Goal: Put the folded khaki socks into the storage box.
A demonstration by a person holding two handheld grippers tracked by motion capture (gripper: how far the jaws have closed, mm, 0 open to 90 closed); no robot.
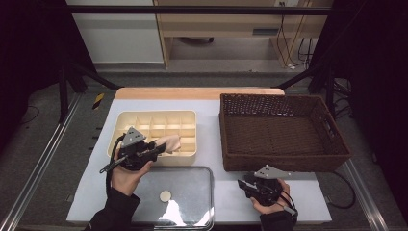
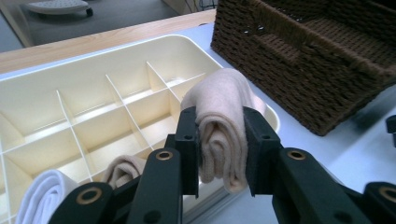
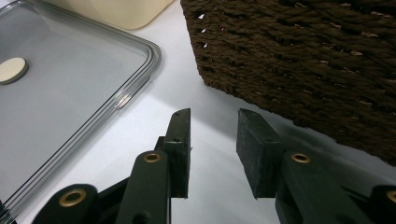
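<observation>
Pinching a folded beige sock (image 2: 223, 135) between its two black jaws, the left gripper (image 2: 219, 149) holds the bundle upright, pads pressed into both flanks of the fabric. Just behind and below those jaws sits the cream divider tray (image 2: 93, 79), and the left gripper view catches what the high view cannot resolve: a second beige sock (image 2: 122, 169) and a white sock (image 2: 44, 196) tucked in compartments at the tray's near edge. Beyond the jaws to the right, the brown wicker basket (image 2: 308, 60) stands on the table. From the high view, the held sock (image 1: 169, 143) hangs over the tray's near right corner. Over to the right gripper (image 3: 212, 154): jaws parted, nothing between them, white tabletop (image 3: 205, 196) beneath. Left of those jaws lies a clear lid (image 3: 60, 102) with a small round disc (image 3: 11, 70); the basket wall rises just ahead.
</observation>
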